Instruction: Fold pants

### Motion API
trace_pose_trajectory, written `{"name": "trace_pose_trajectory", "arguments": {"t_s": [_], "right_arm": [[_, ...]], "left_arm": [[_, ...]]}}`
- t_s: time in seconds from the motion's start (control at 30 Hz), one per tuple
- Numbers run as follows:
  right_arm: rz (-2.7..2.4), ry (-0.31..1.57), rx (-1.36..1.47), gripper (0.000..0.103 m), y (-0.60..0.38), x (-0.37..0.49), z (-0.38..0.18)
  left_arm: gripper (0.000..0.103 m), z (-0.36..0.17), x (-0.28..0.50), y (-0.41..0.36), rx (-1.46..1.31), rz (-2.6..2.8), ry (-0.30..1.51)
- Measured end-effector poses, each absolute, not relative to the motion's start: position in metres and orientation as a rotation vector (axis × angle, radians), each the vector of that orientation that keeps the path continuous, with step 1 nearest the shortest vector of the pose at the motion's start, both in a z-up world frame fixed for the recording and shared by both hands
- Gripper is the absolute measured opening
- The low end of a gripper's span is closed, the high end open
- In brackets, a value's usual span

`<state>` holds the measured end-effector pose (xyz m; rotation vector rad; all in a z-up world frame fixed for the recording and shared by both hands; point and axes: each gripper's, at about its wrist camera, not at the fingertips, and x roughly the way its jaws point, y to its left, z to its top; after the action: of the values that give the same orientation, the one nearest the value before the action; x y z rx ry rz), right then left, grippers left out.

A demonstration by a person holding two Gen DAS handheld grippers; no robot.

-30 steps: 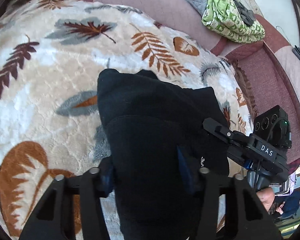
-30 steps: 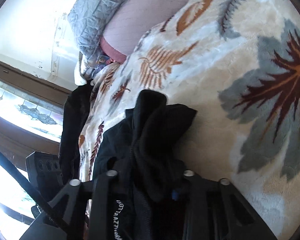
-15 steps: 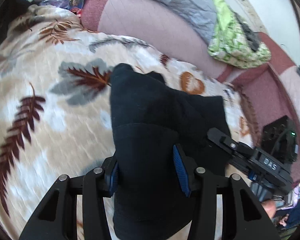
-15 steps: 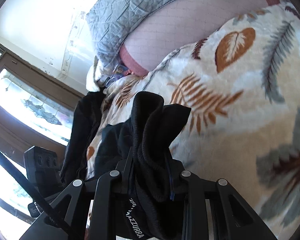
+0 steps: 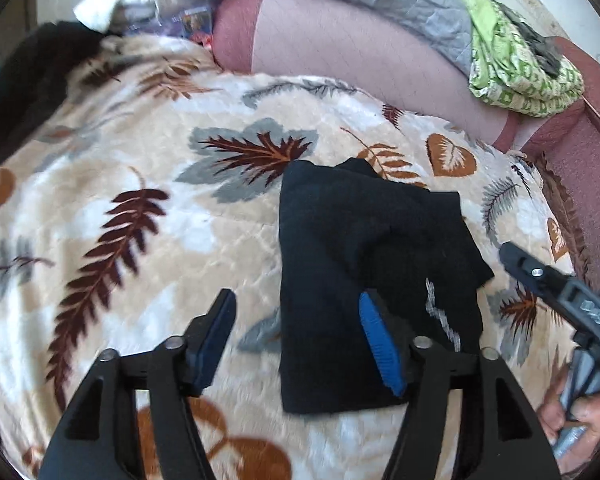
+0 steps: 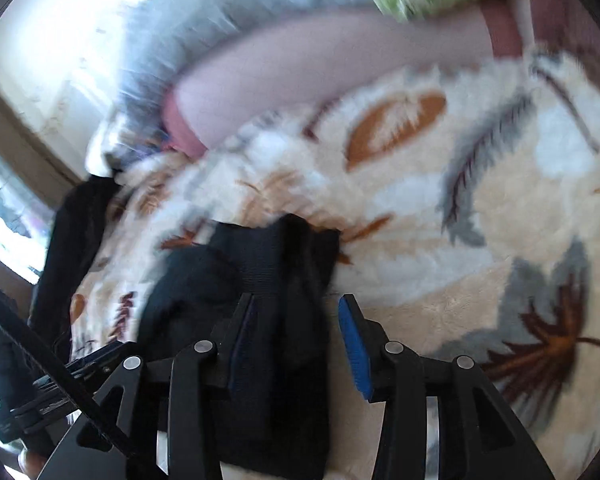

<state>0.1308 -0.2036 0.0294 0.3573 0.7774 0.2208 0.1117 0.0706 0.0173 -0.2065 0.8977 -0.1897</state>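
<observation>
My left gripper (image 5: 300,344) is opening, its fingers (image 5: 378,346) wide apart with nothing pinched; the folded black pants (image 5: 364,264) lie just ahead, partly under the right finger. My right gripper (image 6: 298,348) is opening too, fingers (image 6: 354,344) parted, with the pants (image 6: 276,300) loose between them, touching the left pad only. Beneath both, the pants rest on a leaf-patterned blanket (image 5: 148,208). Beyond it sits a pink cushion (image 5: 340,48) and a green cloth bundle (image 5: 516,64).
</observation>
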Motion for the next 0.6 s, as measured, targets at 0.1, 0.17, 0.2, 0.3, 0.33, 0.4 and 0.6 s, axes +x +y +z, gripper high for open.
{"name": "trace_pose_trajectory", "arguments": {"t_s": [0.1,0.17,0.2,0.3,0.33,0.4,0.6], "right_arm": [[0.316,0.731,0.385,0.047,-0.19,0.1,0.039],[0.421,0.747,0.483,0.056,-0.182,0.089,0.029],[0.437,0.772,0.511,0.059,-0.18,0.091,0.022],[0.396,0.913,0.566,0.058,-0.179,0.105,-0.014],[0.389,0.93,0.568,0.055,-0.18,0.107,-0.023],[0.369,0.9,0.562,0.055,-0.185,0.099,-0.016],[0.274,0.784,0.462,0.06,-0.198,0.05,0.022]], "left_arm": [[0.067,0.005,0.099,0.062,-0.176,-0.169,0.913],[0.068,-0.004,0.099,0.056,-0.164,-0.182,0.946],[0.068,-0.008,0.1,0.053,-0.152,-0.186,0.962],[0.07,-0.006,0.098,0.053,-0.158,-0.194,0.974],[0.07,-0.002,0.094,0.055,-0.169,-0.197,0.97],[0.07,0.006,0.081,0.057,-0.168,-0.202,0.944],[0.07,0.043,0.028,0.057,-0.132,-0.154,0.798]]}}
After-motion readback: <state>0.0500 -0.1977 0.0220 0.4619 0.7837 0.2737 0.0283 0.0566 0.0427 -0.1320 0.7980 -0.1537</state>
